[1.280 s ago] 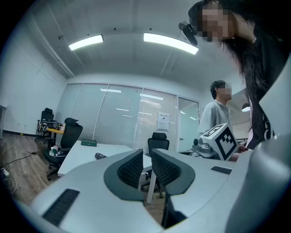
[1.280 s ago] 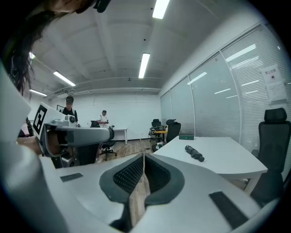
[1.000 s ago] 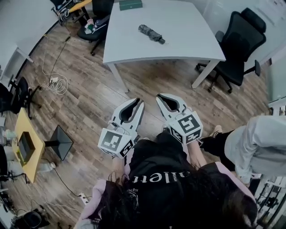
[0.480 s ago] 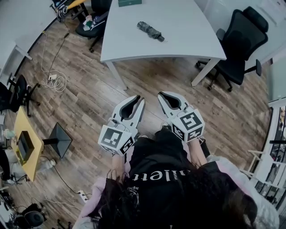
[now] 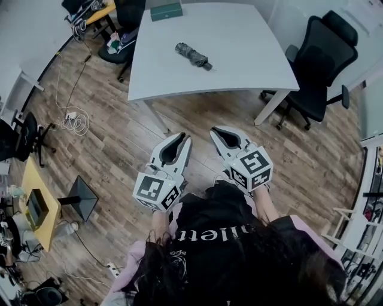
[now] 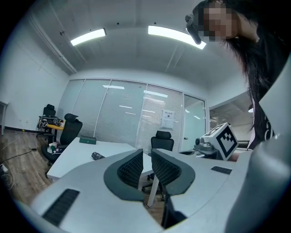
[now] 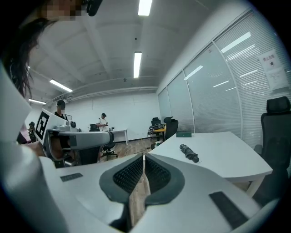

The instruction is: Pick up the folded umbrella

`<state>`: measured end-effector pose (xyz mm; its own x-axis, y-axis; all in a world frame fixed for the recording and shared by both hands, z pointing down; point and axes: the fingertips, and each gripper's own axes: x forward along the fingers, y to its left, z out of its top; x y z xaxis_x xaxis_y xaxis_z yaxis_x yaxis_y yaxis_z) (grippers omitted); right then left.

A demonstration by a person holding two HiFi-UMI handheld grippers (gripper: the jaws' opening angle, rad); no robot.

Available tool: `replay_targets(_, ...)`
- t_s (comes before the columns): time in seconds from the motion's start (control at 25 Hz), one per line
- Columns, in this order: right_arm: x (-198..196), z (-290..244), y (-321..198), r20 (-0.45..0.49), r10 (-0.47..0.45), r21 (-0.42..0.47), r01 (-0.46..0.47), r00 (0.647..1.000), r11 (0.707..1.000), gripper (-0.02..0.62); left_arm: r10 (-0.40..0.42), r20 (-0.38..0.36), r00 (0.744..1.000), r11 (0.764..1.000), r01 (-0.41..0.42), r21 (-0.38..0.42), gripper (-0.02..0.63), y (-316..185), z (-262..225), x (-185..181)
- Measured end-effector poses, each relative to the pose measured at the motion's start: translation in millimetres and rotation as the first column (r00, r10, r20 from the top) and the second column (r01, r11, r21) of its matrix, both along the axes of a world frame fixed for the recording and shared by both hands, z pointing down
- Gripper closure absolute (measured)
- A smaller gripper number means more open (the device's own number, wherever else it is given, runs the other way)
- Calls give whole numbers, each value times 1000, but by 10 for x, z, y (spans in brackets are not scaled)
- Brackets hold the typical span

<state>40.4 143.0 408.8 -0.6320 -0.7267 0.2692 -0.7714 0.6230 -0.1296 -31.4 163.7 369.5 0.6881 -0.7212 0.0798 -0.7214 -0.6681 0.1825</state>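
Observation:
The folded umbrella (image 5: 192, 55), dark grey, lies on the white table (image 5: 239, 48) ahead of me. It is far beyond both grippers. It also shows small in the left gripper view (image 6: 96, 156) and in the right gripper view (image 7: 188, 153). My left gripper (image 5: 185, 138) is held over the wood floor short of the table's near edge. Its jaws (image 6: 145, 152) stand a narrow gap apart with nothing between them. My right gripper (image 5: 214, 131) is beside it, its tips (image 7: 143, 157) closed together and empty.
A green box (image 5: 166, 10) sits at the table's far edge. Black office chairs stand at the right (image 5: 323, 60) and far left (image 5: 125, 36) of the table. Cables (image 5: 72, 119) lie on the floor at left, near a yellow stand (image 5: 36, 203). Two people (image 7: 103, 120) stand far off.
Both grippers and the head have moved toward the table, so table and umbrella sit lower and nearer in the head view. A person at the right edge has left view.

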Motion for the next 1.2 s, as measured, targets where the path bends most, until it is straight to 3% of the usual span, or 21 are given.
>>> replay_targets(0.64,686,60,-571,51,-80,-24,81,995,996,566,-70,51,996,997,70,-11,531,-512,28,741)
replay_targets(1.2,747,131,-826,92,-81,-37,85,992,996,566,-79,106,991,996,83,-33,531,-743,90,775)
